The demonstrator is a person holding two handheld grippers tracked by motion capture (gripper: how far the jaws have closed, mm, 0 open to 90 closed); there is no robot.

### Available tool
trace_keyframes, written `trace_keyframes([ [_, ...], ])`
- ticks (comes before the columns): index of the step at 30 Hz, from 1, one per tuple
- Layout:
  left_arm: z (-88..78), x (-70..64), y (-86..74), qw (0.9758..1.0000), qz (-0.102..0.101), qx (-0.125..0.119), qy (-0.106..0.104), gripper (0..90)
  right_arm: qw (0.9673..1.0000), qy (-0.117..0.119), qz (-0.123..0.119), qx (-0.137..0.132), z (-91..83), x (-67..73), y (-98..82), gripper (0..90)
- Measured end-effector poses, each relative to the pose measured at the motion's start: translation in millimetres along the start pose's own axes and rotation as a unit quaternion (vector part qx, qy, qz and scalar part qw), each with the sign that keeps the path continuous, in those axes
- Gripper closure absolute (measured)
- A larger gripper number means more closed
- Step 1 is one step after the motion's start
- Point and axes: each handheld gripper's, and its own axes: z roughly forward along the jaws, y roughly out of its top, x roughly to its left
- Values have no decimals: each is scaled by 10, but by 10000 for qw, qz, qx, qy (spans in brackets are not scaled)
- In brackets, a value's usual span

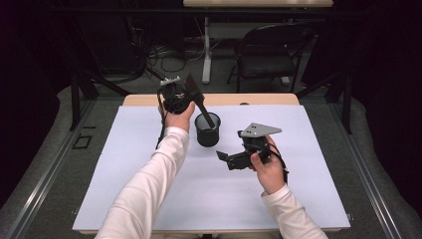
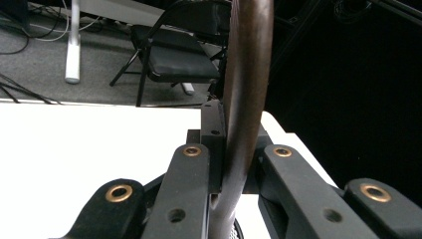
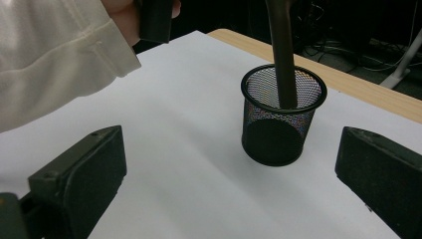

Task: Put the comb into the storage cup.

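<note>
1. The left gripper (image 1: 185, 97), beyond the mesh cup (image 1: 207, 129), pinches a dark spatula (image 3: 281, 50) in its jaws.
2. The spatula's handle end dips into the cup, probably off the bottom.
3. The right gripper (image 1: 225, 158), nearer than the cup, has jaws spread.

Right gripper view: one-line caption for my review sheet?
Open right gripper faces a black mesh cup on white paper while a dark utensil handle dips into it.

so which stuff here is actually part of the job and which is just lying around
Part of the job:
- dark spatula, clamped in the left gripper, lower end inside the cup
- black mesh cup on the white sheet
- right gripper, jaws open, aimed at the cup

Just lying about:
- folding chair behind the table
- floor cables
</note>
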Motion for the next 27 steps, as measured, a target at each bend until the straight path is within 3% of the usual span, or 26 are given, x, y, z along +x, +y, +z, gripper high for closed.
trace_keyframes([
  [27, 176, 107, -232, 9996, -167, 188, 118, 853, 10000, -7, -25, 33, 4, -9, -8, 4],
])
